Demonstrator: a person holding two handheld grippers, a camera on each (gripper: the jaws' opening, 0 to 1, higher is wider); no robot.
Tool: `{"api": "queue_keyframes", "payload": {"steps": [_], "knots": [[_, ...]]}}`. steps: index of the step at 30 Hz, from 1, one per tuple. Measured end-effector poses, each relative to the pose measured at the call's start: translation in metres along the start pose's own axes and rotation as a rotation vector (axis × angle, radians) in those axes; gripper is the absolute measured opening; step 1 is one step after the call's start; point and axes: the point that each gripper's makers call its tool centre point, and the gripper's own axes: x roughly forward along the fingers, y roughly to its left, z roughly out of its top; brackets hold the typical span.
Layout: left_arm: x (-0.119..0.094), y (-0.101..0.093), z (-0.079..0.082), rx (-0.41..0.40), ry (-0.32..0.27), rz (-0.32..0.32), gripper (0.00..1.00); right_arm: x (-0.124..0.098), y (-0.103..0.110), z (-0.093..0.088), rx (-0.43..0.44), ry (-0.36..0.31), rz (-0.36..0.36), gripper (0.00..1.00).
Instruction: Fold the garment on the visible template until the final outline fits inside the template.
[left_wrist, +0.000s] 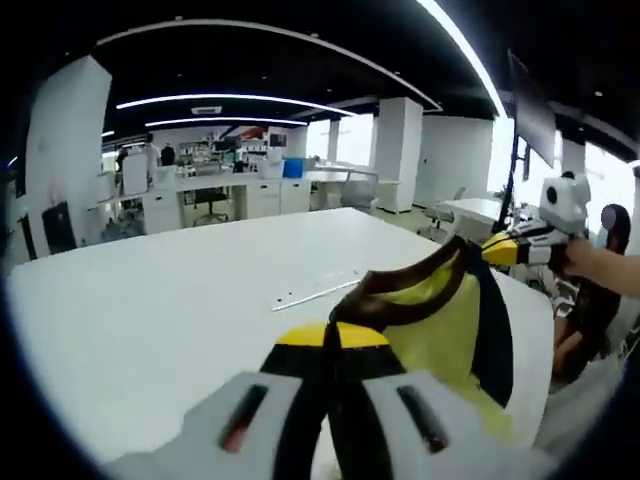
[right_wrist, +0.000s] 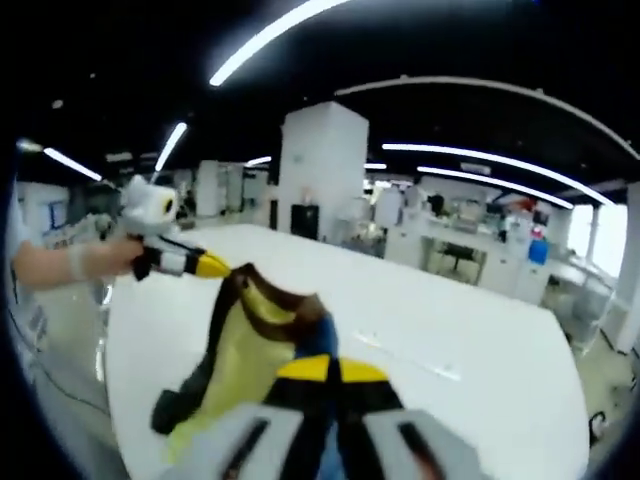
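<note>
- The left gripper (left_wrist: 332, 345) was clenched on the dark collar edge of the garment (left_wrist: 440, 320), its yellow-tipped jaws pressed together over the cloth.
- The right gripper (right_wrist: 328, 372) was likewise clamped on the garment's other end; in the left gripper view it appeared at the far right, held by a hand (left_wrist: 585, 258).
- The yellow and dark garment hung stretched between both, lifted above the white table (left_wrist: 160, 310).
- Thin marking strips (left_wrist: 312, 292) lay on the table beyond.
</note>
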Motion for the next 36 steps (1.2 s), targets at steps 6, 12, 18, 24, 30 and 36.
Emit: {"api": "queue_keyframes", "payload": {"steps": [6, 12, 18, 24, 30, 36], "knots": [[0.04, 0.016, -0.032, 0.016, 0.097, 0.004, 0.0, 0.04, -0.021, -0.031, 0.02, 0.08, 0.0, 0.0], [0.08, 0.035, -0.065, 0.011, 0.196, 0.006, 0.0, 0.085, -0.037, -0.064, 0.048, 0.162, 0.003, 0.0], [0.116, 0.059, -0.098, -0.018, 0.287, 0.013, 0.0, 0.124, -0.05, -0.097, 0.066, 0.248, 0.003, 0.0], [0.135, 0.07, -0.127, 0.0, 0.362, 0.024, 0.0, 0.142, -0.054, -0.12, 0.13, 0.281, -0.01, 0.0], [0.139, 0.069, -0.13, 0.001, 0.343, 0.052, 0.0, 0.151, -0.06, -0.136, 0.153, 0.304, -0.024, 0.0], [0.145, 0.067, -0.139, -0.005, 0.361, 0.066, 0.0, 0.156, -0.063, -0.145, 0.161, 0.32, -0.034, 0.0]]}}
